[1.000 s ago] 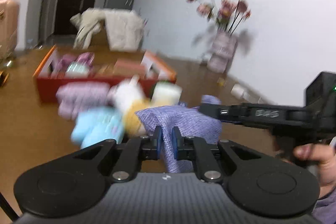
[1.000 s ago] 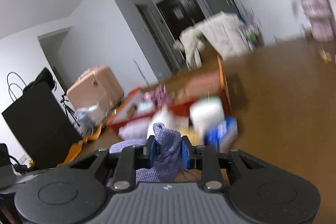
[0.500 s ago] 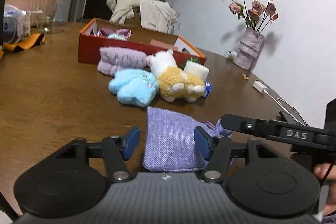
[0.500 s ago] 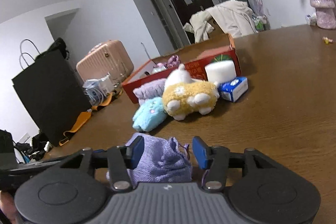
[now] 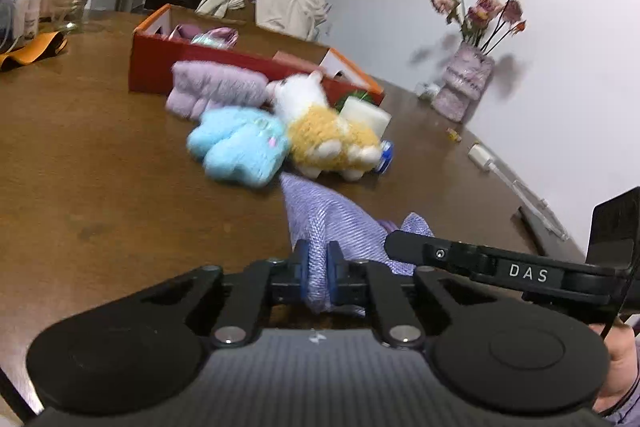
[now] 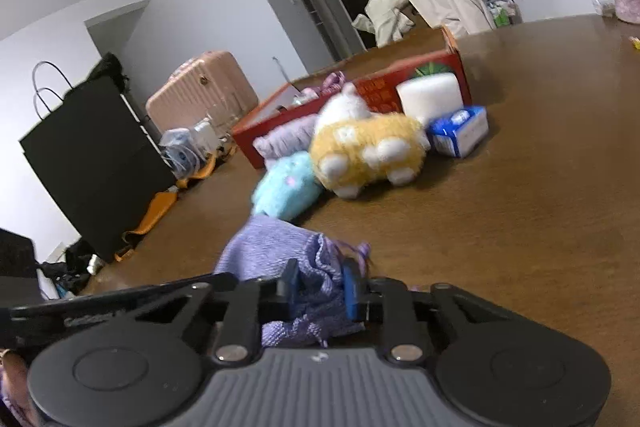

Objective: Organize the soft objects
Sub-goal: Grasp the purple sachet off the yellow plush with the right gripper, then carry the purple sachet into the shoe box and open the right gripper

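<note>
Left wrist view: our left gripper (image 5: 318, 265), jaws closing, pinched the near edge of the lilac drawstring pouch (image 5: 320, 211) on the worktop (image 5: 100, 187); its long axis ran away from us toward the blue plush (image 5: 240, 149).

Right wrist view: our right gripper (image 6: 320, 287), also closing, clamped the pouch's gathered mouth. We judged the step as gripping the pouch; next called for lifting together toward the red box (image 6: 372, 93).
</note>
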`<state>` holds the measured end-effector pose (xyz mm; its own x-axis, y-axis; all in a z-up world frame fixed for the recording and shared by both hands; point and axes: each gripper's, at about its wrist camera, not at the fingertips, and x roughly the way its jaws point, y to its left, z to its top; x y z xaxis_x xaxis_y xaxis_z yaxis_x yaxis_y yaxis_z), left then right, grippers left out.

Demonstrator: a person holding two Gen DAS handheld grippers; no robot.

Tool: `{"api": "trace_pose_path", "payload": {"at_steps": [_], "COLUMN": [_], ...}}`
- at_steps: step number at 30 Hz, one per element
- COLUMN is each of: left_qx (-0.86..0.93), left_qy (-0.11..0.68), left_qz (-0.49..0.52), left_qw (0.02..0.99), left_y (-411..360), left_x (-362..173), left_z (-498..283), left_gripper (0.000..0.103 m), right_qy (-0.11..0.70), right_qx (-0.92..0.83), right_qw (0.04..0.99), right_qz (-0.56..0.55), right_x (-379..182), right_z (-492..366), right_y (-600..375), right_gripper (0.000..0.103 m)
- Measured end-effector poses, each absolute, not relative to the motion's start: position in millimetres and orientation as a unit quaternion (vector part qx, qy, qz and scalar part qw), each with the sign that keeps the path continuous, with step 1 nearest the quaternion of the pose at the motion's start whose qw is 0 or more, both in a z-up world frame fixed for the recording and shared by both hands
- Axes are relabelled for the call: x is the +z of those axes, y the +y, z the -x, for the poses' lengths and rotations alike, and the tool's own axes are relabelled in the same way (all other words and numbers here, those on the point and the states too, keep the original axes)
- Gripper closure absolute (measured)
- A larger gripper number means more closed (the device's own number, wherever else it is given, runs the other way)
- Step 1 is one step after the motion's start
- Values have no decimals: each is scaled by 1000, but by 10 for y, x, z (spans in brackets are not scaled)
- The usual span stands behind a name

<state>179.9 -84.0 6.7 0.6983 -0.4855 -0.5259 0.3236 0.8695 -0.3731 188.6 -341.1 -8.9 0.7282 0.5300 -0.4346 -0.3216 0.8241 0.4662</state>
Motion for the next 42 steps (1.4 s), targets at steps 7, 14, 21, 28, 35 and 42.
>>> {"api": "trace_pose_path", "payload": {"at_steps": [7, 14, 21, 28, 35, 42], "left_qx": [-270, -240, -160, -152, -140, -136], "left_qy": [245, 319, 412, 360, 335, 273], "left_qz": [134, 97, 40, -2, -6, -18], "left_qw": [922, 912, 896, 920, 932, 952], "left_y": [-884, -1012, -820, -523, -477, -490], "left_x": [828, 928, 392, 591, 893, 1444], "left_z": [-2651, -4341, -4930, -4638, -4379, -3794], "left_gripper": [94, 94, 91, 45, 37, 28], "right_qy": [188, 234, 375, 403, 366, 299], "right_qx": [244, 224, 237, 299, 274, 247], "right_qw": [943, 944, 894, 862, 887, 920], "right_qz": [-130, -68, -55, -73, -61, -51], "right_x": [843, 1241, 610, 428, 798, 1520], "right_z": [-2448, -4064, -5145, -5260, -4986, -4333], "right_y": [-3570, -3405, -2864, -2539, -2656, -3089], "right_gripper": [83, 83, 80, 58, 46, 40]}}
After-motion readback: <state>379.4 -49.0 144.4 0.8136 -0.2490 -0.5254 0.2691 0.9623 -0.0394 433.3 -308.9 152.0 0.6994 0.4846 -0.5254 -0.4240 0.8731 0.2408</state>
